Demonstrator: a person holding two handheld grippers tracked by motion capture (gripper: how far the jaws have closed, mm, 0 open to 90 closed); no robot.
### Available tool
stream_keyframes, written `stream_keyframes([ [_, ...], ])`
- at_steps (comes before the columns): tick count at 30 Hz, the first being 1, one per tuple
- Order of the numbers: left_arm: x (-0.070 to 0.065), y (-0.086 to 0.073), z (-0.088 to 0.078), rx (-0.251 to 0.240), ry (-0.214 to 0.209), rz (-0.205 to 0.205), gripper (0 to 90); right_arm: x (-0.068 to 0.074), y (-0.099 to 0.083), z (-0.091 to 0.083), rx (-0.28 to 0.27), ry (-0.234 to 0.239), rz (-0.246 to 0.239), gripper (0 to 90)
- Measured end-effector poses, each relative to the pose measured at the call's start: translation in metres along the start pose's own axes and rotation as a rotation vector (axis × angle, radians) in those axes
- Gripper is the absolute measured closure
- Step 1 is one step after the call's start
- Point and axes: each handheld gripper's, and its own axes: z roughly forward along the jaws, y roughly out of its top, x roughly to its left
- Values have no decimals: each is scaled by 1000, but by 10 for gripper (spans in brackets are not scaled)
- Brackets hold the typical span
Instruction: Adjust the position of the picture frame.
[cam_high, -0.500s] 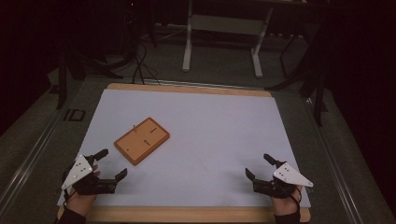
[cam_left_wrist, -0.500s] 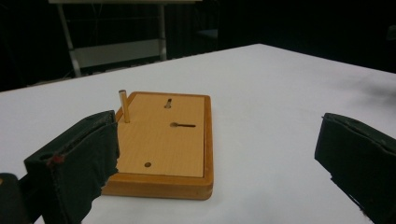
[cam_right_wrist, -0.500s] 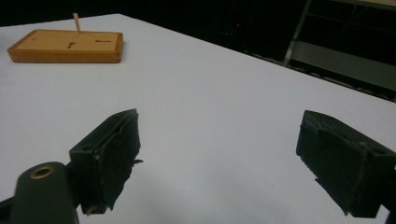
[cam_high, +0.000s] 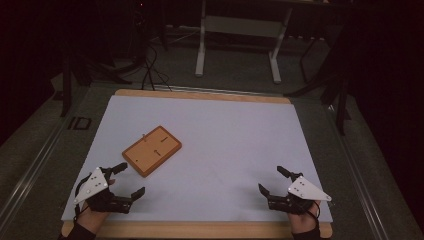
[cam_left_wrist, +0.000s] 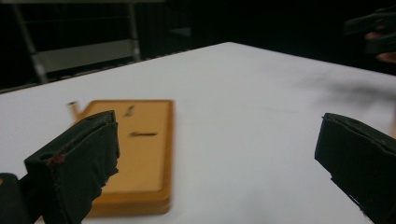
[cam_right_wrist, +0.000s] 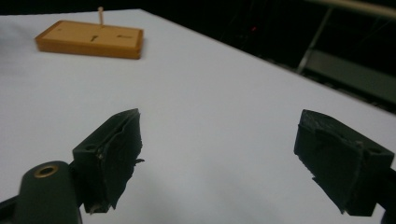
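We see a wooden peg board (cam_high: 152, 150) lying flat on the left of the white table (cam_high: 235, 130), just beyond our left gripper (cam_high: 131, 176), whose jaws gape empty. Our right gripper (cam_high: 270, 181), far off at right, gapes empty too.

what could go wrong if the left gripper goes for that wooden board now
The thin wooden peg standing upright on the flat rectangular wooden board could get knocked or snapped by a jaw. The board lies loose on the smooth white table sheet, so the open left gripper might push it sideways rather than grip it.
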Motion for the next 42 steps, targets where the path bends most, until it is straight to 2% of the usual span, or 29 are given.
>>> stream_keyframes([
  [1, -1, 2, 1, -1, -13, -1, 3, 1, 0, 1, 10, 4, 2, 146],
  [3, -3, 7, 4, 21, -28, -9, 2, 5, 2, 0, 13, -29, -21, 146],
  [5, -4, 12, 4, 15, -43, -33, 2, 5, 2, 0, 8, -26, -10, 147],
  [6, -4, 15, 5, 16, -45, -48, 2, 5, 3, 0, -1, -20, 1, 146],
  [8, -3, 21, 6, 28, -26, -44, 2, 5, 3, -1, -14, -33, -9, 143],
  [9, -1, 23, 6, 23, -33, -44, 2, 5, 4, -2, -23, -32, -7, 138],
  [13, 10, 33, 10, 29, -19, -56, 2, 4, 7, -5, -65, -35, -6, 133],
  [18, 24, 43, 18, 41, 7, -40, 2, 6, 9, -6, -74, -23, -14, 134],
  [23, 39, 51, 27, 30, 25, -59, 2, 10, 11, -6, -82, -15, -22, 136],
  [29, 53, 59, 42, 41, 42, -23, 10, 10, 12, -7, -96, -19, -16, 135],
  [32, 57, 60, 47, 48, 47, -25, 10, 10, 11, -6, -94, -17, -14, 135],
  [38, 74, 54, 63, 79, 67, -50, 10, 7, 10, -6, -90, -9, 7, 134],
  [39, 77, 52, 65, 84, 70, -57, 18, 7, 9, -6, -93, -4, 13, 133],
  [40, 80, 51, 67, 87, 74, -61, 36, 6, 8, -5, -89, 18, 41, 133],
  [42, 86, 47, 72, 103, 94, -75, 44, 5, 7, -4, -80, 33, 45, 133],
])
